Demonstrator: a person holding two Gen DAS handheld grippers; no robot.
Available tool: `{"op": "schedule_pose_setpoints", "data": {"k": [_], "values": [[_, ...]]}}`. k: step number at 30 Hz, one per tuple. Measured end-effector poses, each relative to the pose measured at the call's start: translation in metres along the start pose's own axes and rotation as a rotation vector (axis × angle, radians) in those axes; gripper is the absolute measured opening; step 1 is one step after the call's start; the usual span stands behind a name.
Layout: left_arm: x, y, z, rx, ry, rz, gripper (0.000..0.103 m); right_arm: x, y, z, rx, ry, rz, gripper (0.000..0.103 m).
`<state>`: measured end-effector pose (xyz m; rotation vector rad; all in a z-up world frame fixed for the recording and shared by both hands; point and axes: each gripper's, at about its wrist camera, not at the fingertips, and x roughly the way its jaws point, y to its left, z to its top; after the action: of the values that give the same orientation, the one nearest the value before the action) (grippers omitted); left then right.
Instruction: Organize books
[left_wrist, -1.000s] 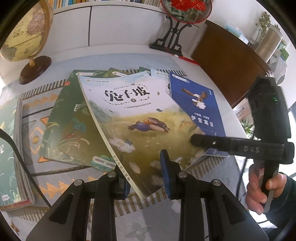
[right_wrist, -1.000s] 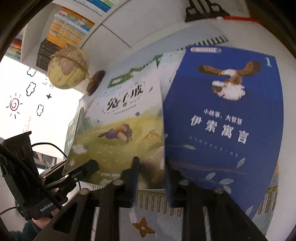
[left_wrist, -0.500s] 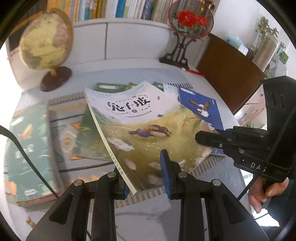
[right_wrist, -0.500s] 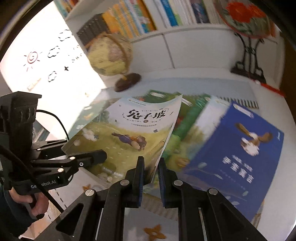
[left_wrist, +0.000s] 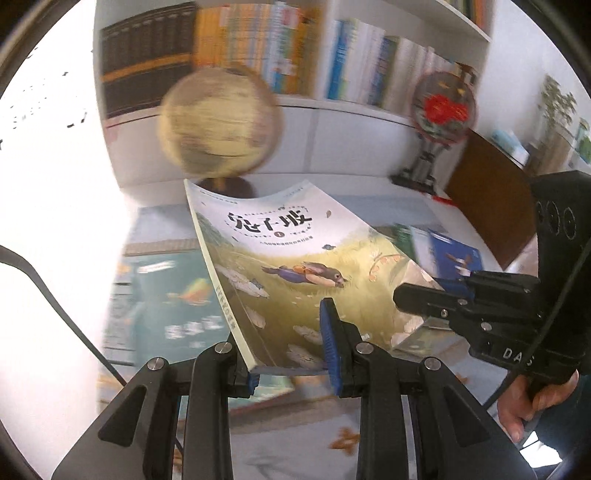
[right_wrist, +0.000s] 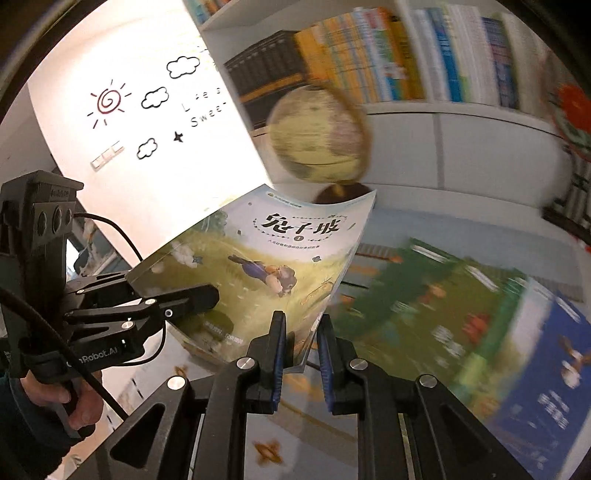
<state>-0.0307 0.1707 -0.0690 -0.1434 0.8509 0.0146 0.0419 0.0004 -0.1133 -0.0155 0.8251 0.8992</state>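
Rabbit-cover paperback (left_wrist: 295, 273), pale title band over yellow meadow, hanging above desk (left_wrist: 373, 192), sagging, long axis running toward globe (left_wrist: 218, 125); left gripper (left_wrist: 290, 354) pinching spine corner, right gripper (right_wrist: 301, 354) pinching opposite bottom corner.

The scene is being viewed closely from both wrists, forward and downward along the fingers, with the lifted book (left_wrist: 295, 273) (right_wrist: 266, 266), globe (left_wrist: 218, 125) (right_wrist: 317, 136) and bookshelf (left_wrist: 258, 55) (right_wrist: 388, 55) being shared.
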Motion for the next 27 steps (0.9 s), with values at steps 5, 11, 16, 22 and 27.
{"op": "schedule_pose_setpoints", "data": {"k": [5,11,16,22,27], "values": [[0.01,0.049,-0.006,-0.029,0.024,0.035,0.025,0.049,0.03,0.014,-0.016,0.031,0.01,0.016],[0.042,0.089,-0.024,-0.103,0.081,0.007,0.025,0.095,0.049,0.013,-0.029,0.1,-0.011,0.016],[0.055,0.103,-0.042,-0.144,0.112,-0.015,0.025,0.12,0.055,-0.002,-0.025,0.17,-0.033,0.017],[0.066,0.118,-0.071,-0.234,0.188,-0.017,0.035,0.143,0.056,-0.014,-0.013,0.253,-0.029,0.017],[0.06,0.123,-0.081,-0.266,0.183,0.0,0.037,0.155,0.046,-0.021,0.023,0.299,-0.025,0.017]]}}
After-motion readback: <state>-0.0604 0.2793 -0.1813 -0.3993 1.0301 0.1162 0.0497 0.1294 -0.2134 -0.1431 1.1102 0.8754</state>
